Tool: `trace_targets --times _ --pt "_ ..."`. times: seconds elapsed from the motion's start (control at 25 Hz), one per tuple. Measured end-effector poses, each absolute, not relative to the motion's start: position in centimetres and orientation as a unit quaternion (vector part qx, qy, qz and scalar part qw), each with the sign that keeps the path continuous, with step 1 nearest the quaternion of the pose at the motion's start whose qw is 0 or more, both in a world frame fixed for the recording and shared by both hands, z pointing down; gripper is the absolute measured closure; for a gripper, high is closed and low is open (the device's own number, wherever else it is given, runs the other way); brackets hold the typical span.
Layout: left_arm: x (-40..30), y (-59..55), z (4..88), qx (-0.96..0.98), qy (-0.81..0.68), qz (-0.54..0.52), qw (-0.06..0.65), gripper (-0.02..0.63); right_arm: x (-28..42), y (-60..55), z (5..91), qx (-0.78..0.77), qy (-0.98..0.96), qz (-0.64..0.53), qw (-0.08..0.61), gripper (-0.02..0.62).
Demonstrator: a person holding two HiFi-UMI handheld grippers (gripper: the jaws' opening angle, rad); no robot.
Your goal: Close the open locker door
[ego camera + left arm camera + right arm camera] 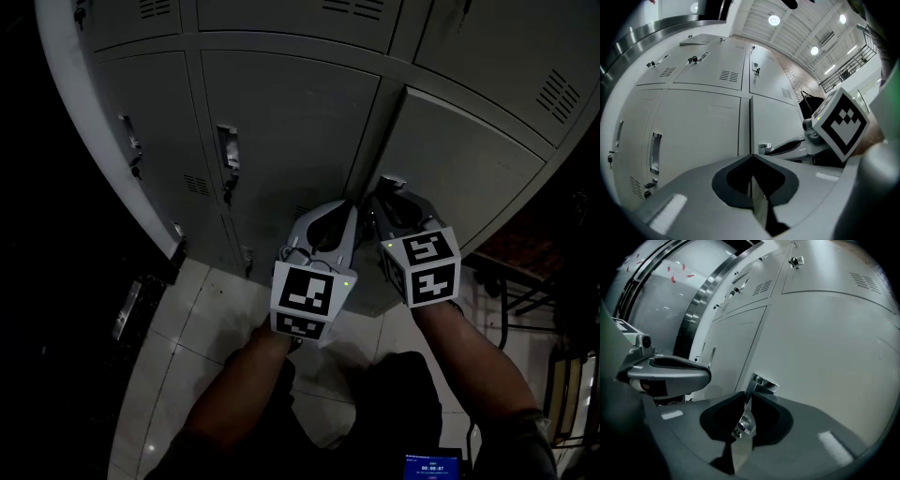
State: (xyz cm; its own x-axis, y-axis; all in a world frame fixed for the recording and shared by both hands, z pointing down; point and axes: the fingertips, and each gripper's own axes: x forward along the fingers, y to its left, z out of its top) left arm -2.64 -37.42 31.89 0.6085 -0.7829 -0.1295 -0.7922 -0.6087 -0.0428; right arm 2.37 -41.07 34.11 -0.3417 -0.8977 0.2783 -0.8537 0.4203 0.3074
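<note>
Locker door [825, 333], ajar: upright handle [761, 383] pinched between right gripper [749, 397] jaws, door face straight ahead; left gripper [751, 157] alongside, jaws pressed together.

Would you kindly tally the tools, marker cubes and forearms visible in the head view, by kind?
Tools: 2
Marker cubes: 2
Forearms: 2
Total: 6
</note>
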Motion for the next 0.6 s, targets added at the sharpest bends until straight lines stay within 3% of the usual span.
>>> trace_targets --times 0.6 --pt "-3.2 -38.2 31.9 -0.896 0.44 0.04 0.053 0.601 2.8 -43.0 34.1 0.554 -0.808 -0.037 0.197 0.554"
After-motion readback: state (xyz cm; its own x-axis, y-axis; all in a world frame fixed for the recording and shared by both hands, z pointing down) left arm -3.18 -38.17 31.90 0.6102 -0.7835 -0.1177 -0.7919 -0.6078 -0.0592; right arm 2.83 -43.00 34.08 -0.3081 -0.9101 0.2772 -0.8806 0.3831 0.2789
